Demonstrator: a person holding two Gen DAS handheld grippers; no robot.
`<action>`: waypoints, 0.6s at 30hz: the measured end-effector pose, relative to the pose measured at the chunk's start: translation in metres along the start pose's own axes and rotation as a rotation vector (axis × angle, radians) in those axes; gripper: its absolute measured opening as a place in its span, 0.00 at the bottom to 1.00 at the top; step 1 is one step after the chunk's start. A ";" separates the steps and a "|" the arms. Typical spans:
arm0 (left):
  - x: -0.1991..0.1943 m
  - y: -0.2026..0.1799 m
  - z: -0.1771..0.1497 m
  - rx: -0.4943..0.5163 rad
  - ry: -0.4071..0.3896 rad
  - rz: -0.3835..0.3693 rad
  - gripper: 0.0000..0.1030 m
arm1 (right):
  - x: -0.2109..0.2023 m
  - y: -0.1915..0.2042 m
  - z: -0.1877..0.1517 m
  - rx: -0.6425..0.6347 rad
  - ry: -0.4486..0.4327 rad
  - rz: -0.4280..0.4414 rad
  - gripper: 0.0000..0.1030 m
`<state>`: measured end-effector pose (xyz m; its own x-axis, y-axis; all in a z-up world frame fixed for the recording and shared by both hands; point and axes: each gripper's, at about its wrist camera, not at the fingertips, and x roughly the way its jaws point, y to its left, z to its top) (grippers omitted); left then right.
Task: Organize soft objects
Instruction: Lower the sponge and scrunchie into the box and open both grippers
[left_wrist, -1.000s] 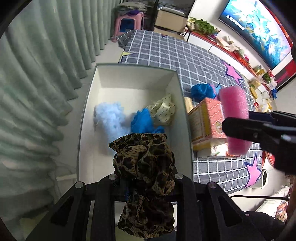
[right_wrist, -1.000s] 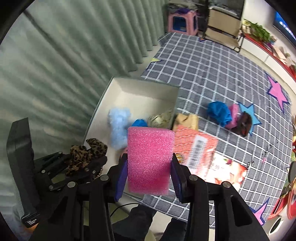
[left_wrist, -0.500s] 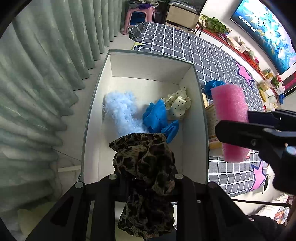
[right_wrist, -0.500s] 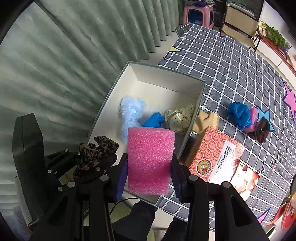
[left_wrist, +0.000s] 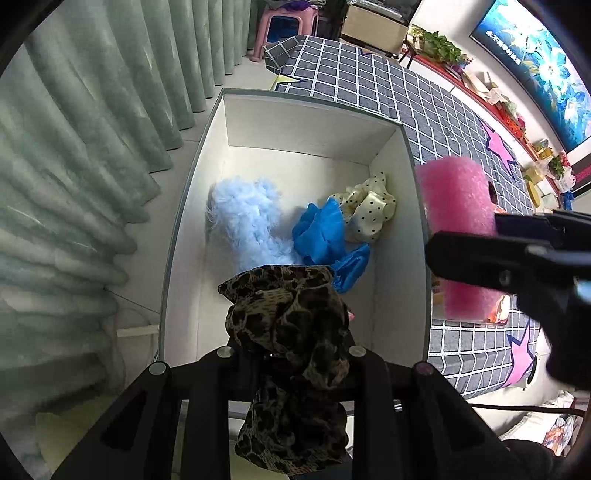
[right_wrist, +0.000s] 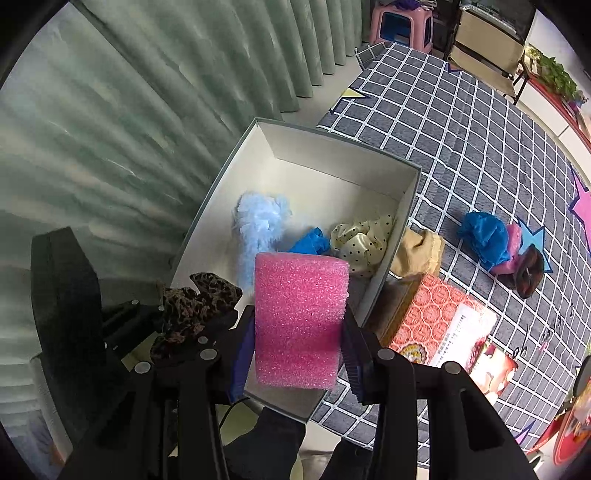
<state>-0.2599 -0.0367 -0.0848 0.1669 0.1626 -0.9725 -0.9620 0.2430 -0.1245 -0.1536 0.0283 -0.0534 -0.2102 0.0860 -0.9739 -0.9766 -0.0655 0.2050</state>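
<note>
Leopard-print fabric: a scrunched brown-and-black leopard-print scrunchie (left_wrist: 291, 325) sat at the bottom centre of the left wrist view, above the near end of the box.
Left gripper: the left gripper (left_wrist: 288, 354) was nearly pressed together, pinching that scrunchie, whose folds hung down between its fingers.
Pink foam: a pink foam block (right_wrist: 299, 321) stood upright at the lower centre of the right wrist view, over the box's near right rim.
Right gripper: the right gripper (right_wrist: 297, 347) pinched the foam block by its two sides, the pads touching the foam.
Box: a white-lined storage box (left_wrist: 306, 129) with a grey rim filled the middle of the left wrist view, beside green curtains (left_wrist: 74, 166) on the left.
Inside the box: a fluffy light blue piece (left_wrist: 243, 218), a bright blue cloth (left_wrist: 321, 232) and a cream polka-dot scrunchie (left_wrist: 369, 210) lay close together on the floor of it.
Mat: a grey checked mat (right_wrist: 480, 147) lay at the right.
On the mat: a tan cloth (right_wrist: 421, 251) touched the box's outer wall, with a red patterned carton (right_wrist: 432, 314) just below it; a blue bundle (right_wrist: 484, 236) lay further right.
</note>
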 end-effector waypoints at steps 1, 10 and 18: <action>0.001 0.001 0.001 -0.007 0.004 -0.001 0.26 | 0.002 -0.001 0.003 0.003 0.002 0.001 0.43; 0.015 0.004 0.022 -0.027 0.024 -0.003 0.26 | 0.016 -0.009 0.027 0.019 0.009 -0.022 0.43; 0.027 0.004 0.038 -0.037 0.026 -0.005 0.26 | 0.032 -0.021 0.056 0.055 0.016 -0.018 0.43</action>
<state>-0.2515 0.0047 -0.1041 0.1667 0.1362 -0.9766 -0.9686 0.2077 -0.1364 -0.1423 0.0876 -0.0837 -0.1925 0.0711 -0.9787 -0.9813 -0.0090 0.1924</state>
